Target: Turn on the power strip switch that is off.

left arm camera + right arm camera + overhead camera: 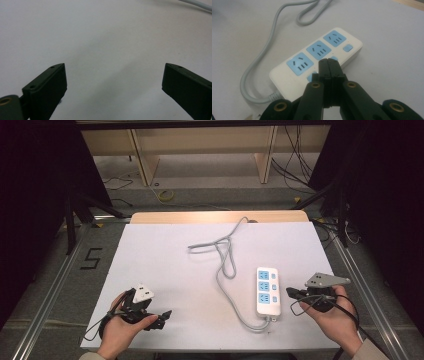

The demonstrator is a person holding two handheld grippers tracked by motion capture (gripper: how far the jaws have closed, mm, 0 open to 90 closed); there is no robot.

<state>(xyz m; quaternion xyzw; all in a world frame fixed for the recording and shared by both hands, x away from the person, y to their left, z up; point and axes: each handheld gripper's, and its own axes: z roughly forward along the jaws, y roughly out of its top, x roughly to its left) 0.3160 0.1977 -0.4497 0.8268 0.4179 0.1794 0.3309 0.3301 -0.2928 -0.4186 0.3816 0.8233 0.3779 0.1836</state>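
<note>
Power strip (267, 290) lies on the white bench (165, 265), just beside the closed, empty right tongs (292, 293). Left tongs (165, 316) gape open, empty, well apart from it.

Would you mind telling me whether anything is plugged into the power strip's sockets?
Empty. All three blue sockets on the power strip show bare slots, and only its own grey cable trails off across the table.
</note>
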